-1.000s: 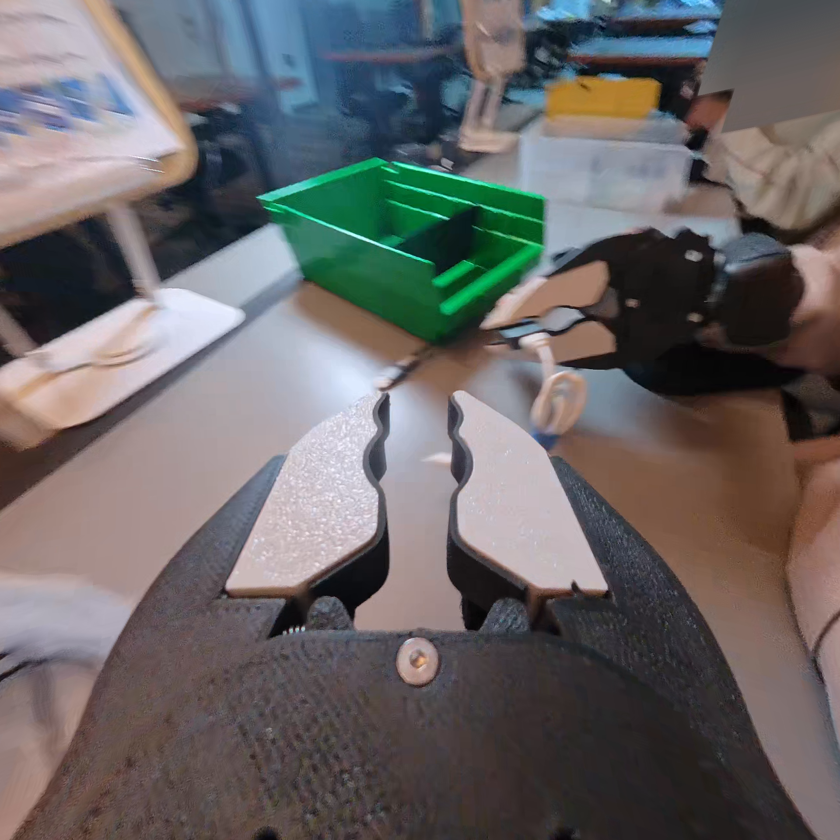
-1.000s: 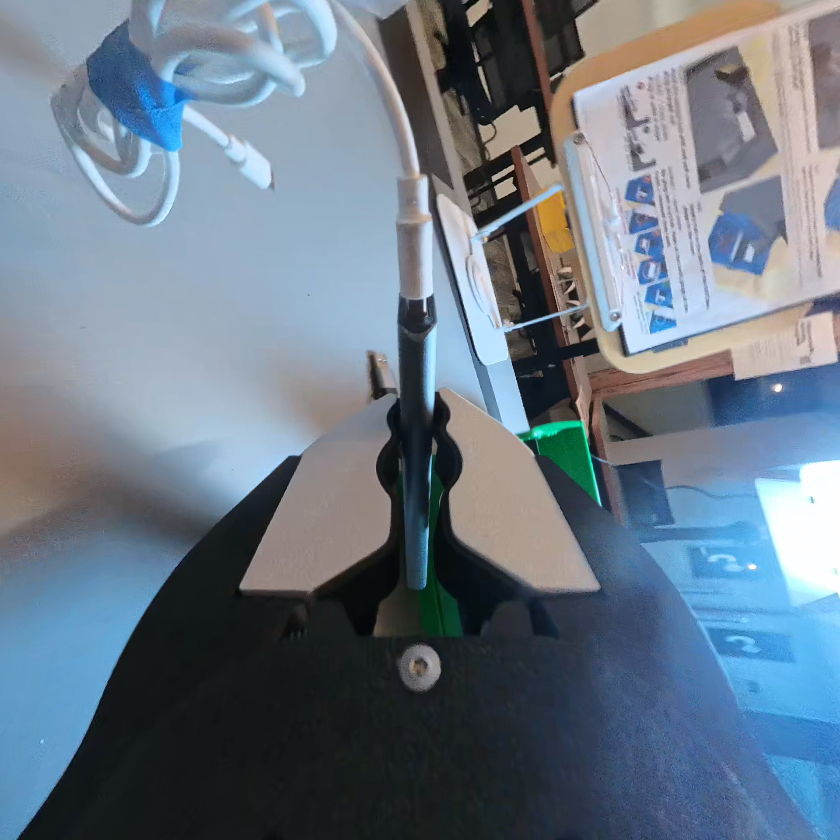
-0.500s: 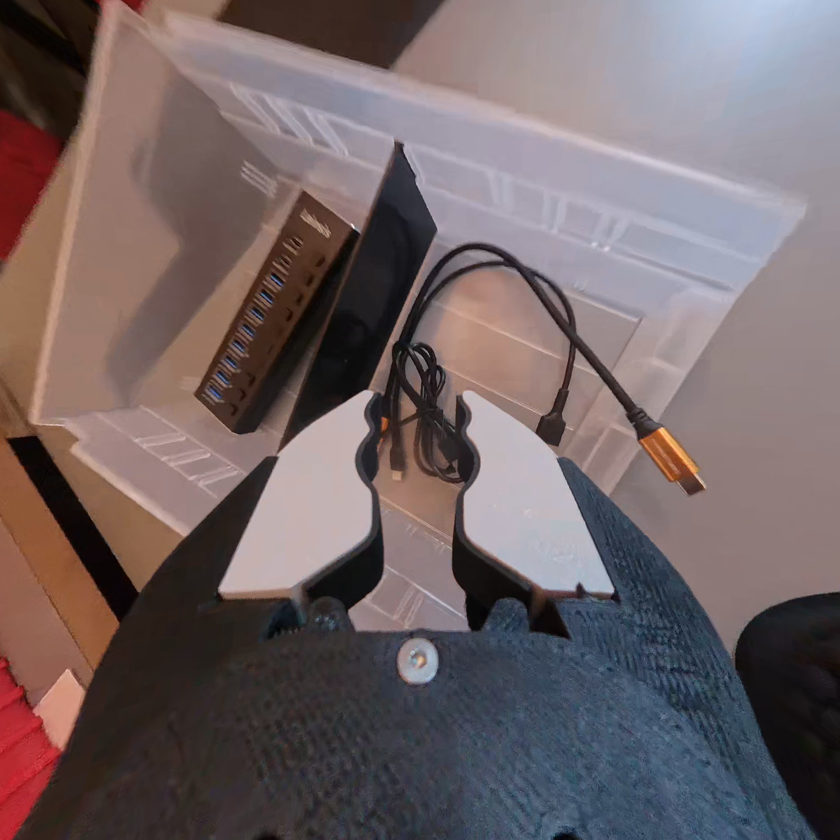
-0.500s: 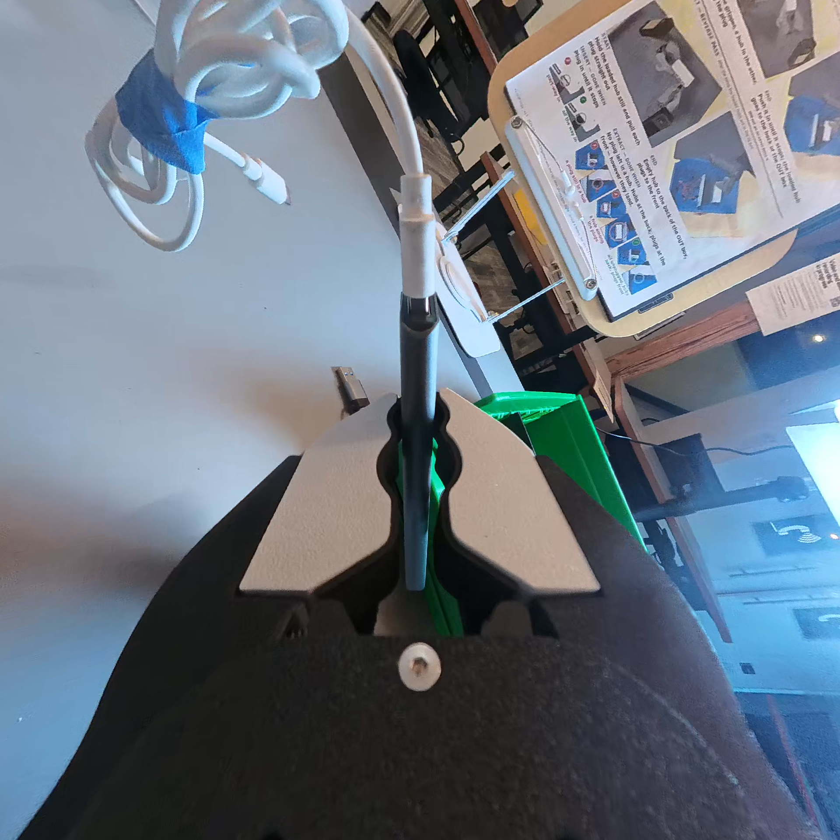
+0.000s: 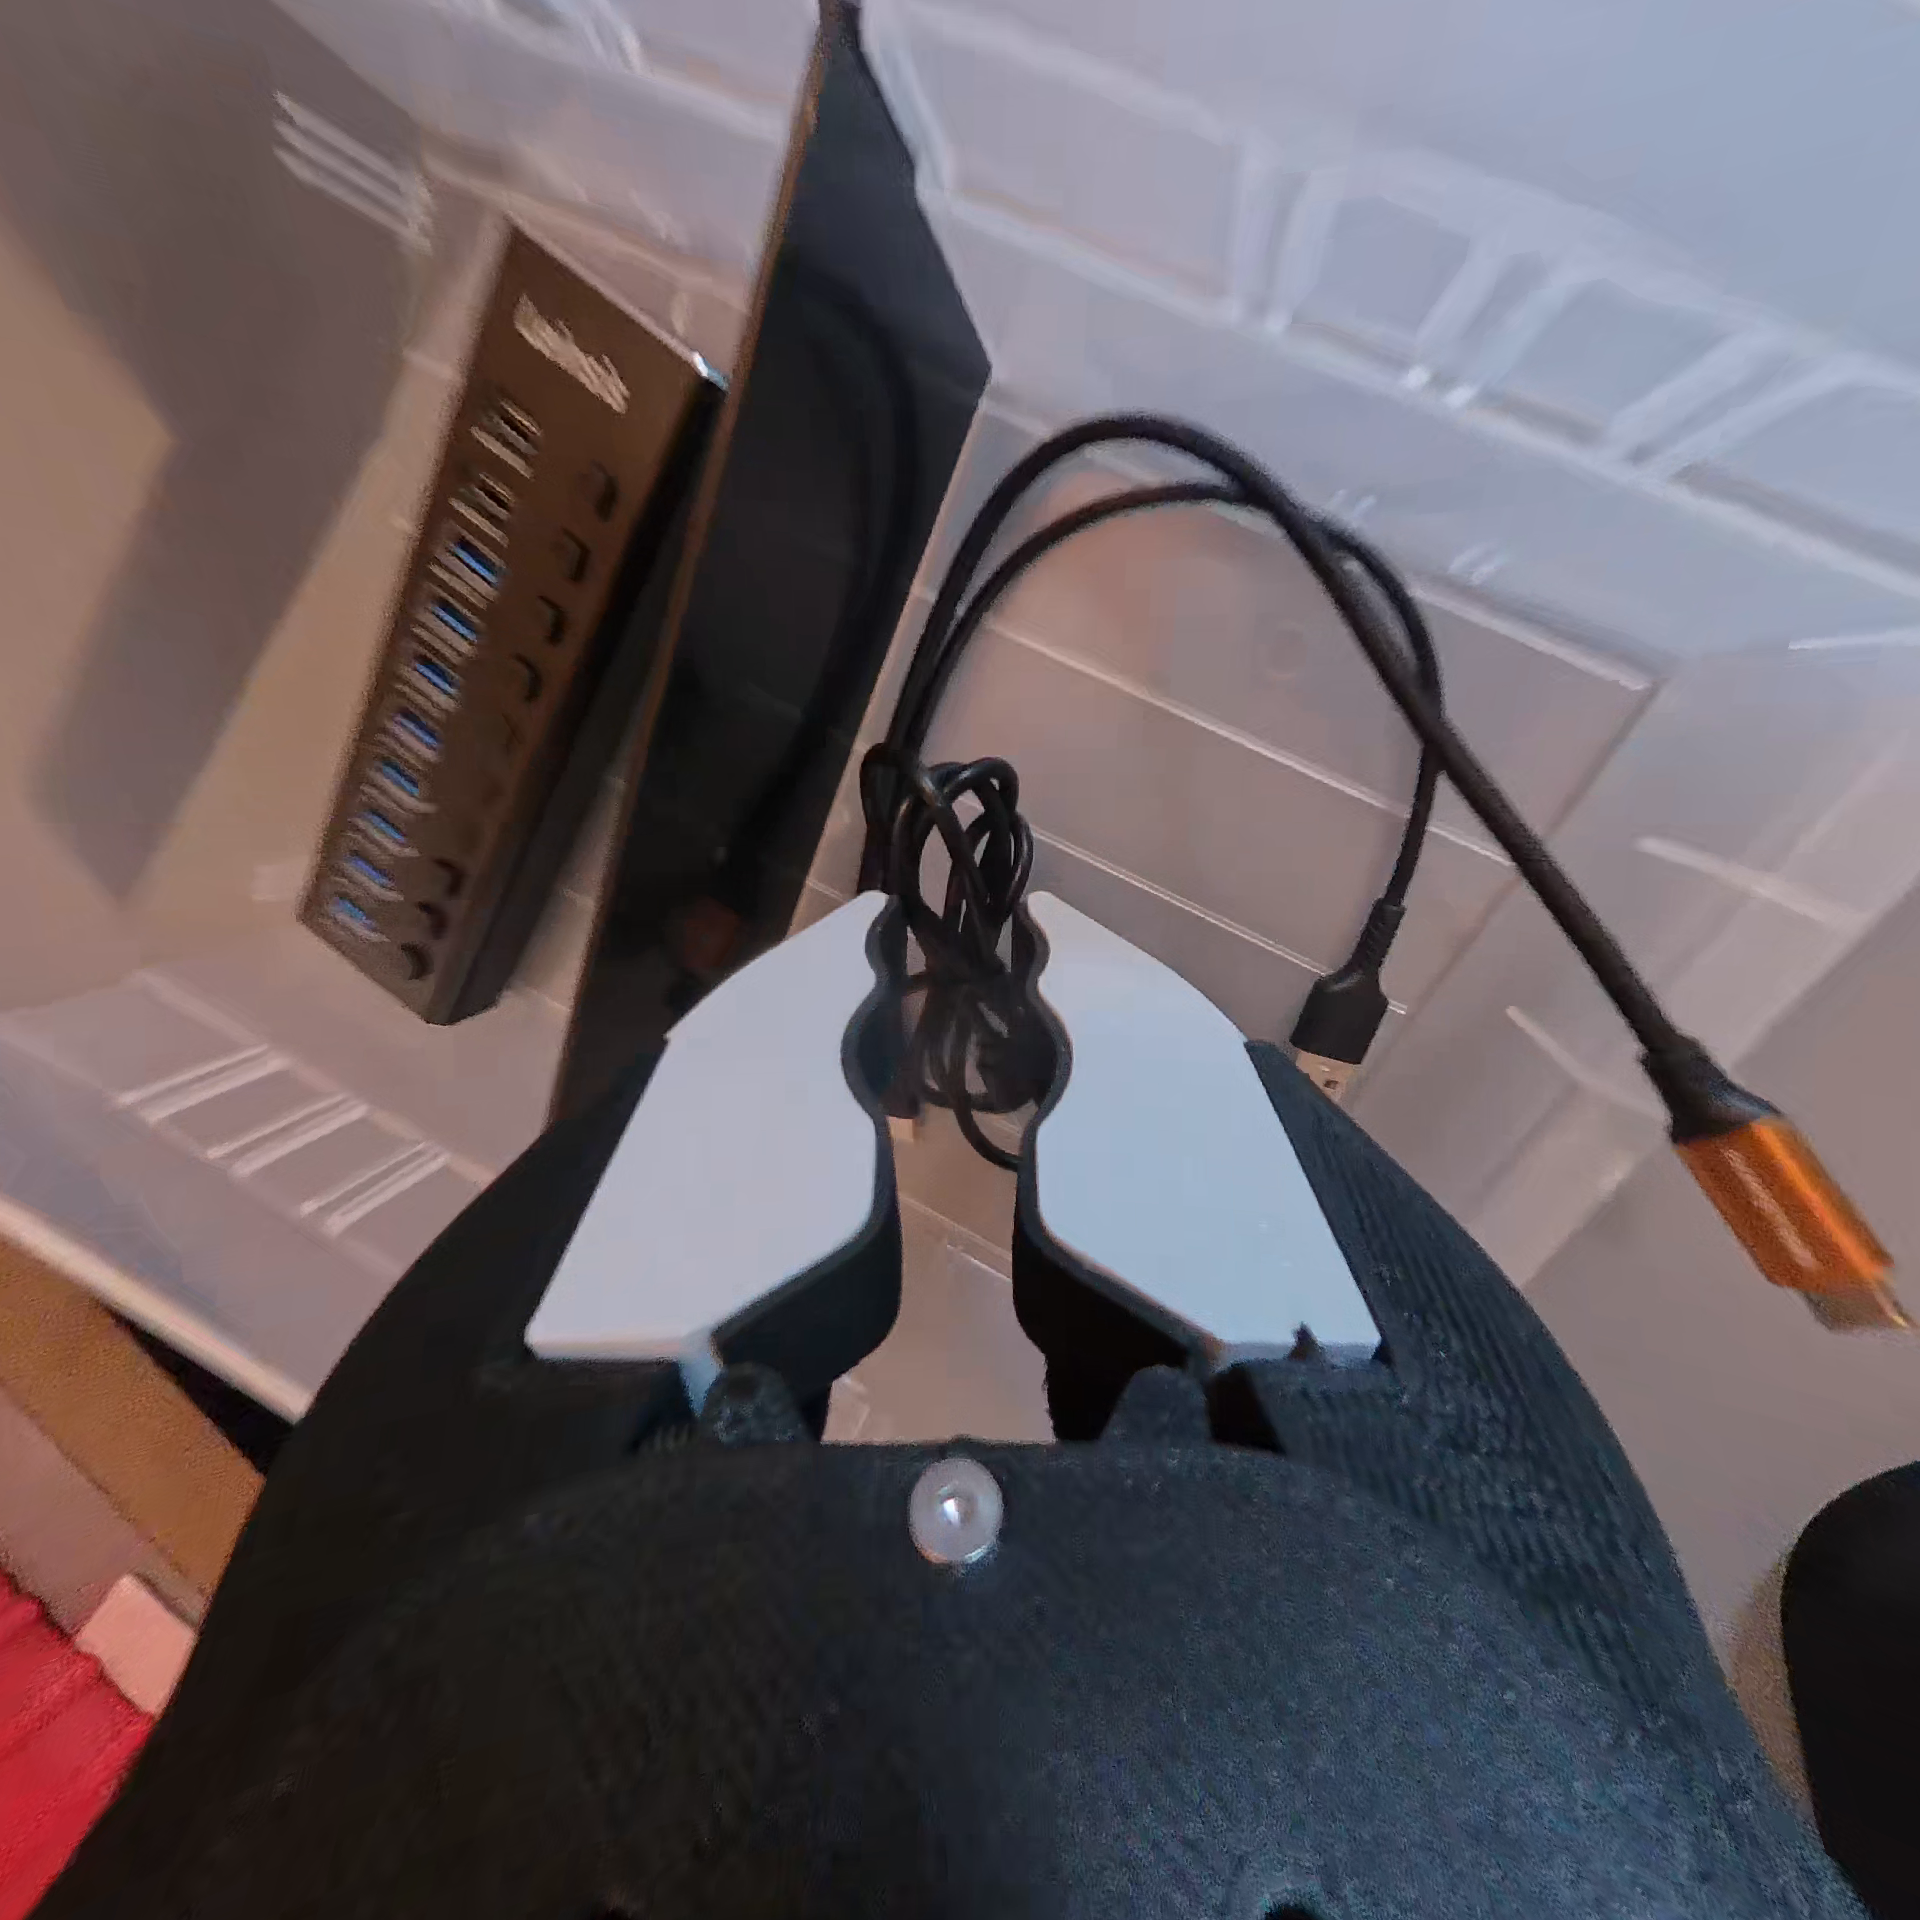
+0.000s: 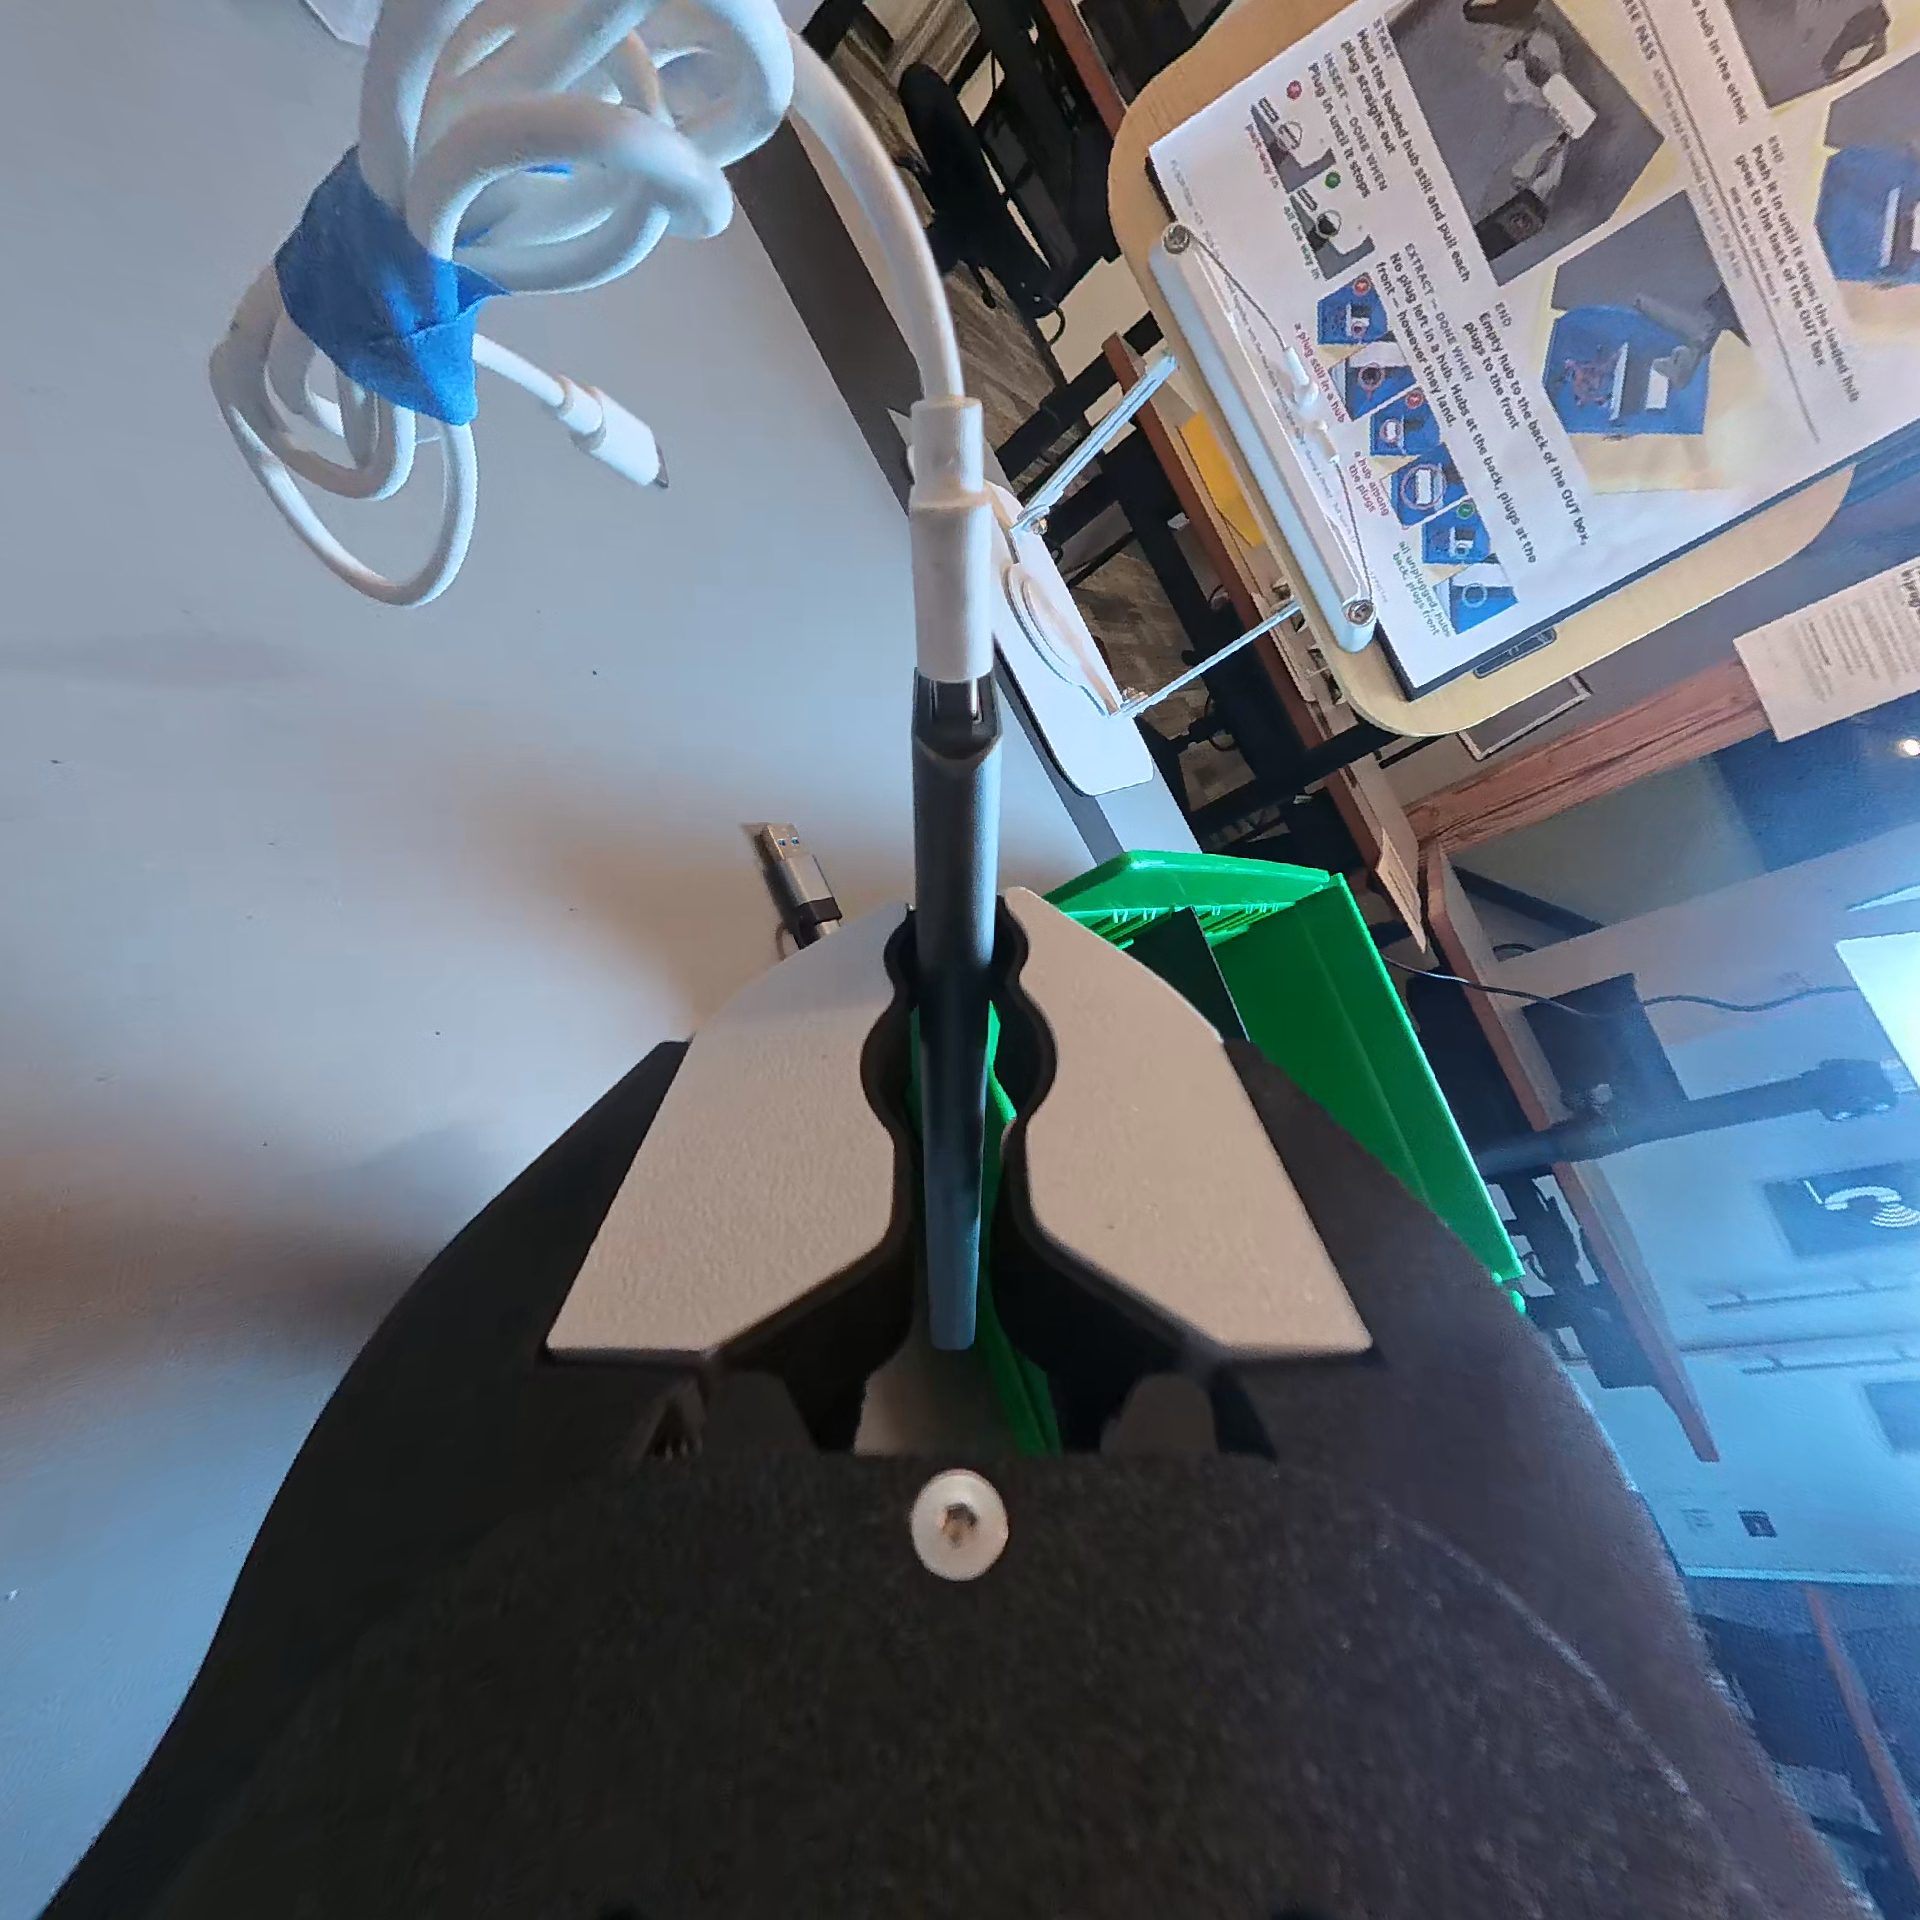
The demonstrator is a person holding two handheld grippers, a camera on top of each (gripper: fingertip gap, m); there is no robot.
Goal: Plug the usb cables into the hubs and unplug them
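The right hand-held gripper (image 6: 961, 935) pinches a thin grey hub (image 6: 951, 1039) above the desk (image 6: 312, 935). A stiff white plug (image 6: 948, 551) sticks in the hub's end. The left hand-held gripper (image 5: 956, 925) is spread over a floppy, light black cable (image 5: 961, 862); better to hold its hard plug.

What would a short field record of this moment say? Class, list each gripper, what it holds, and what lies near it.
left gripper: open, over a clear bin, tips around a thin black cable
bin contents: black hub, black divider, orange-tipped cable
right gripper: shut on a grey hub
plugged in: white cable, bundled with blue tape
nearby: green bin
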